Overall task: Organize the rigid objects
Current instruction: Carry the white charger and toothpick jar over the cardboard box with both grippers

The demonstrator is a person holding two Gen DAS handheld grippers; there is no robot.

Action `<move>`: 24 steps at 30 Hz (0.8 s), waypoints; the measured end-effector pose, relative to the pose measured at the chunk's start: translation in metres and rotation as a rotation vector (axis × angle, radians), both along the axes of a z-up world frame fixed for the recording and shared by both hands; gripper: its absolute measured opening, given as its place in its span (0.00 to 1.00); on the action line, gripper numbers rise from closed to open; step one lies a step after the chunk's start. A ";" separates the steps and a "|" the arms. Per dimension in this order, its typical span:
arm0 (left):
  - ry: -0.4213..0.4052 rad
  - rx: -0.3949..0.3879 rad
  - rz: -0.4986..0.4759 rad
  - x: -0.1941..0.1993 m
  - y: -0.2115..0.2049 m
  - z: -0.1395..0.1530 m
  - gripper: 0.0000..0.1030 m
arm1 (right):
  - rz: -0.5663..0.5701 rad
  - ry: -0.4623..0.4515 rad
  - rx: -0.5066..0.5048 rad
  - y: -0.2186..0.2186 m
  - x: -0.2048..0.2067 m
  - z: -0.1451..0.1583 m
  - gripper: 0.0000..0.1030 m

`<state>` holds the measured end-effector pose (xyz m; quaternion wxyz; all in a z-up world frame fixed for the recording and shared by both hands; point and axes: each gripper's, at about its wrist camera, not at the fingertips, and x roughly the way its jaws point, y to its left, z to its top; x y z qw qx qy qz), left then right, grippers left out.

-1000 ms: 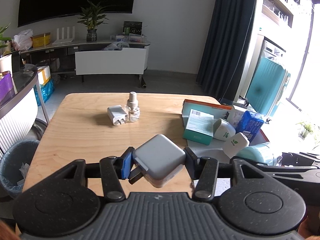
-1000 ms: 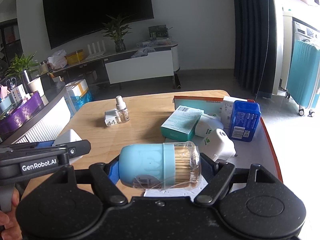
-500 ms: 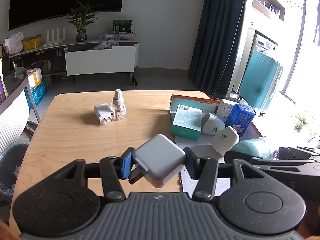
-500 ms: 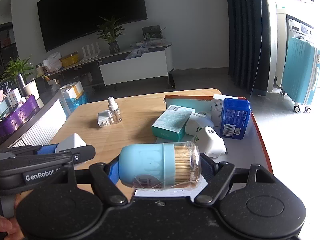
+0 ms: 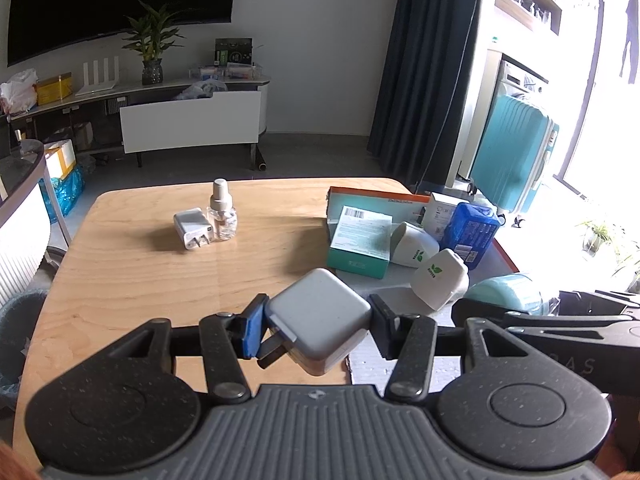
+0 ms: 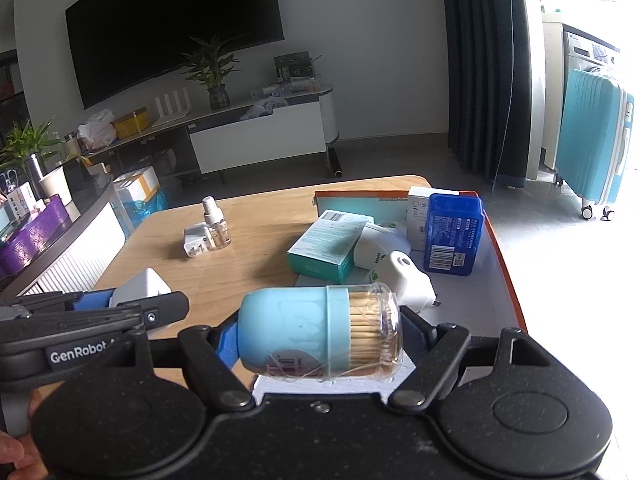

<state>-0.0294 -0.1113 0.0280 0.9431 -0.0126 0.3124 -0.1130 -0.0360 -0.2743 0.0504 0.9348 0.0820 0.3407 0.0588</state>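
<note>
Both grippers are carrying a load above the light wooden table (image 5: 132, 280). The left gripper (image 5: 316, 326) is pinching a square white wall charger with folding prongs (image 5: 318, 320) between narrowly set jaws, corner-on and tilted. The right gripper (image 6: 320, 334) is clamping a pale blue toothpick jar with a clear end (image 6: 320, 332) lengthwise, its jaws spread wide over the jar's two ends.

Judging by the task, the charger probably belongs beside the small white plug adapter (image 5: 192, 228) and the clear spray bottle with a white cap (image 5: 223, 214) standing further across the table from the left gripper. A good placement is lowering it until a flat face meets the wood, then easing the jaws apart — a corner grip like this may let it roll. The jar is round, so it is better set upright than on its side.

Much is staying unclear: the charger's underside and prong position are half hidden by the jaw, the jar's label is cut off, and only a fingertip of the person (image 6: 14, 452) is showing. The grey mat's near edge (image 5: 368, 372) is disappearing under the gripper body — where the jar should go cannot be told.
</note>
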 end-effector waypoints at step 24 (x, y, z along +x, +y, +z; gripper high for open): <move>0.016 -0.001 -0.109 0.002 -0.048 -0.003 0.51 | -0.114 0.005 0.003 -0.047 -0.013 -0.004 0.89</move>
